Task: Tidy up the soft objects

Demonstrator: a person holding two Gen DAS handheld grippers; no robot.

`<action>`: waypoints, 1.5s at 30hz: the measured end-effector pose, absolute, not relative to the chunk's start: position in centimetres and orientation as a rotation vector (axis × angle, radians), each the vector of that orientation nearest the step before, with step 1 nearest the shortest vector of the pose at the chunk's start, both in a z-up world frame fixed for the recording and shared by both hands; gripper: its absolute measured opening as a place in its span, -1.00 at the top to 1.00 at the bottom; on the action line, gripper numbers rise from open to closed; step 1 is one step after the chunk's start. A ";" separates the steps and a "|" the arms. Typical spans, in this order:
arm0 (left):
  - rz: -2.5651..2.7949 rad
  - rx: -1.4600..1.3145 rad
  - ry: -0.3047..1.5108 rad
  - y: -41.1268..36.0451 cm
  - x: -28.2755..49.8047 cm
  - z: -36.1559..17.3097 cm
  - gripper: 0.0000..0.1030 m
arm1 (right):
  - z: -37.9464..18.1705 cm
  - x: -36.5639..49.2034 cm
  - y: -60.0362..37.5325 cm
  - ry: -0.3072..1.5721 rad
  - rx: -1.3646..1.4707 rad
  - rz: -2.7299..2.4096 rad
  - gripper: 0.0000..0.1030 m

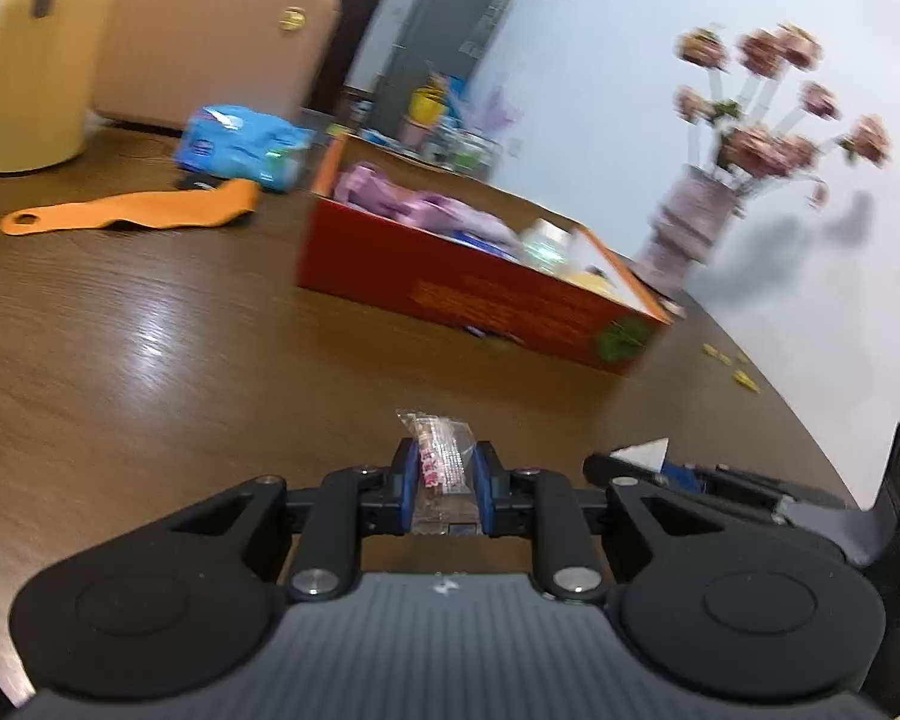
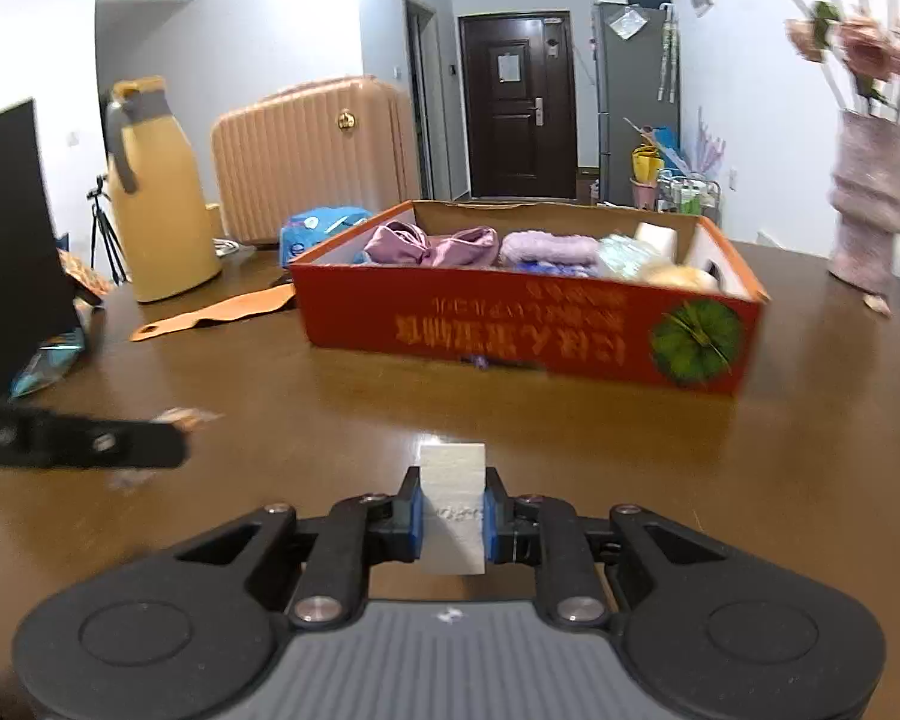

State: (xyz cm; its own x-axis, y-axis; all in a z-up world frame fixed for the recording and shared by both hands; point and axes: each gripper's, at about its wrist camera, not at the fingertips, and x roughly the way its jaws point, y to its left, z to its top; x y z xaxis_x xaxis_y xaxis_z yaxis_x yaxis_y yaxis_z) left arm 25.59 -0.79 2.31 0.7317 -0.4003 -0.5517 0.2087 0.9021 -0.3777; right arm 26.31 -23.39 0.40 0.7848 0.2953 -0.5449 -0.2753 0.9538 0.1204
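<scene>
Snack packet [image 1: 441, 468] clamped between left jaws; white block [image 2: 453, 510] between right jaws.

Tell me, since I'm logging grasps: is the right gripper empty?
No, the right gripper is shut on a white block.

Ahead of the claws, the brown wooden table [image 2: 570, 438] shines glossy, and the red cardboard box [image 2: 528, 324] beyond looks matt, printed. Between the blue pads sit a crinkly clear plastic-wrapped snack [image 1: 441, 462] and a matt, finely textured white foam block [image 2: 453, 510].
</scene>
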 end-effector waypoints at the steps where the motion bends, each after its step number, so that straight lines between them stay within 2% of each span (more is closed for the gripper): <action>1: -0.356 -0.289 0.671 -1.3 24.9 2.4 0.62 | 0.5 24.9 -23.9 0.592 0.045 0.300 0.66; 11: -0.443 -0.243 0.639 -5.3 20.8 3.7 0.62 | 1.4 17.5 -27.6 0.551 0.096 0.251 0.66; 18: -0.431 -0.187 0.600 -6.2 22.8 5.2 0.62 | 2.5 18.6 -28.6 0.510 0.116 0.269 0.65; 23: -0.460 -0.172 0.562 -7.5 29.0 7.7 0.62 | 5.4 22.8 -29.7 0.436 0.091 0.254 0.65; 28: -0.455 -0.167 0.605 -9.5 39.4 8.6 0.62 | 7.8 30.8 -30.3 0.416 0.118 0.297 0.65; 37: -0.229 -0.125 0.803 -10.8 57.8 3.5 0.59 | 5.1 48.8 -29.3 0.621 0.183 0.298 0.65; 39: -0.212 -0.080 0.818 -10.7 58.9 2.6 0.48 | 4.1 51.2 -28.8 0.653 0.166 0.269 0.60; 41: -0.264 -0.071 0.829 -10.6 59.2 2.4 0.13 | 3.3 52.6 -28.3 0.672 0.141 0.243 0.55; 42: -0.273 -0.078 0.822 -10.5 59.2 2.5 0.04 | 2.9 53.1 -28.2 0.678 0.129 0.226 0.26; 43: -0.274 -0.081 0.812 -10.4 59.1 2.7 -0.20 | 2.6 53.5 -28.2 0.684 0.128 0.207 0.05; 44: -0.277 -0.086 0.803 -10.3 59.0 2.8 -0.44 | 2.4 54.0 -28.4 0.691 0.141 0.190 -0.30; 45: -0.282 -0.093 0.798 -10.2 58.9 3.0 -0.50 | 2.2 54.3 -28.6 0.689 0.166 0.188 -0.35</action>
State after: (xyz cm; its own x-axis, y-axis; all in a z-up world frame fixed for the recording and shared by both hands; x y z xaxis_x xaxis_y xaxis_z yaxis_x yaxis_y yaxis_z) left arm 58.93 -10.15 2.96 0.6631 -0.2840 -0.6926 0.2139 0.9585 -0.1882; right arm 54.28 -28.55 2.21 0.7560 0.2261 -0.6143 -0.1164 0.9699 0.2138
